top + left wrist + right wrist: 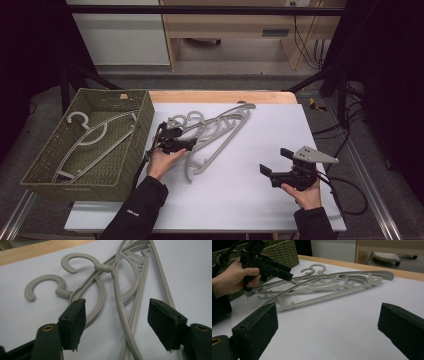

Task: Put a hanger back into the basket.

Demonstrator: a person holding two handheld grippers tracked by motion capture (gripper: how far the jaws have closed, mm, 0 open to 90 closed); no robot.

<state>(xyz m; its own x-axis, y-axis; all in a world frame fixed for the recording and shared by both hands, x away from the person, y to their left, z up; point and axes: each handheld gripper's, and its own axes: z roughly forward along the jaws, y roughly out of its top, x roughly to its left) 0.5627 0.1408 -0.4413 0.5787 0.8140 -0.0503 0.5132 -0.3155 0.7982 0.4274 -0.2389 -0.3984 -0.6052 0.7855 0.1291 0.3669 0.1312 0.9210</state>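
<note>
High view: the left claw (186, 144) hovers with jaws apart over a pile of grey hangers (220, 127) lying on the white desk (240, 195). 1 more hanger (92, 135) lies in the woven basket (142, 125). Right claw (274, 162) is open, gripping nothing.

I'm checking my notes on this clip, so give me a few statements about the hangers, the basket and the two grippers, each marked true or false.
1. A hanger lies inside the basket. True.
2. The left gripper is shut on a hanger. False: its jaws stand open, astride the pile of hangers.
3. The right gripper holds nothing. True.
4. The basket sits at the table's right side. False: it sits at the left.
5. The pile rests on the white sheet. True.
</note>
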